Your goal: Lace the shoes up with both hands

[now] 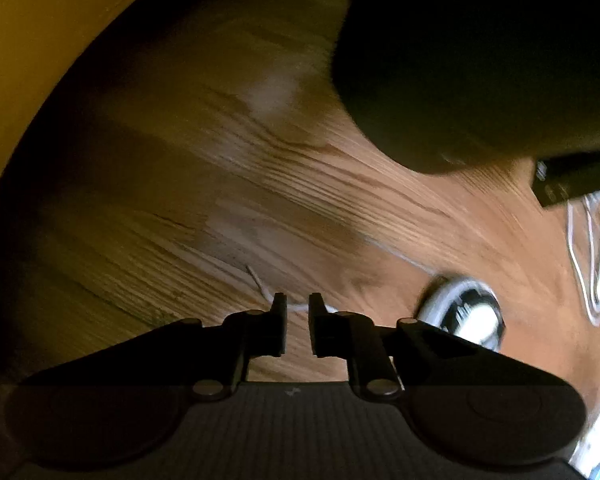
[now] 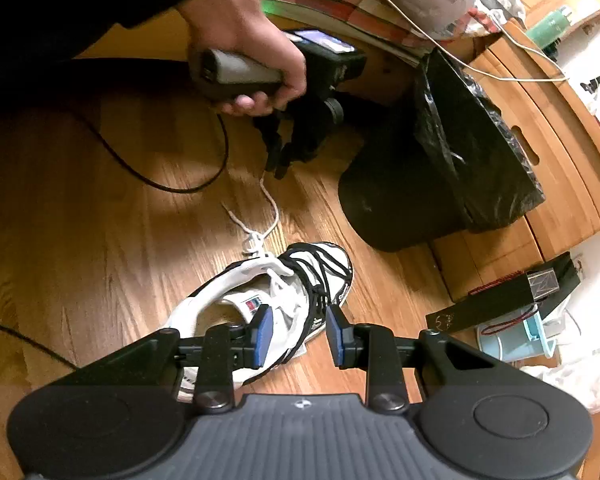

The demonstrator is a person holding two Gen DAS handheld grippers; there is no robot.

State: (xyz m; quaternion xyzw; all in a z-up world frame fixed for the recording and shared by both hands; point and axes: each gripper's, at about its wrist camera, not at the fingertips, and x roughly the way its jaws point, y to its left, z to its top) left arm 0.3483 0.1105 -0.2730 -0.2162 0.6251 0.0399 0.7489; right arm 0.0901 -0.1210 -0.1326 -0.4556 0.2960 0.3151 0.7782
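Grainy wooden floorboards (image 2: pixel 100 240) carry a white-and-black sneaker (image 2: pixel 284 300) lying just beyond the right gripper (image 2: pixel 296 336), its blue-padded jaws apart on nothing, while farther beyond the sneaker the left gripper (image 2: pixel 278 166) hangs slightly parted above the thin white lace (image 2: pixel 274 208).

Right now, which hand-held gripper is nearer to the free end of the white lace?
Left. The left hand-held gripper hangs just above the lace end; the right hand-held gripper sits back over the shoe.

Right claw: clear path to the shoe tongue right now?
Probably yes. The right claw hangs open just above the shoe, nothing between them; the left claw is off at the white lace end.
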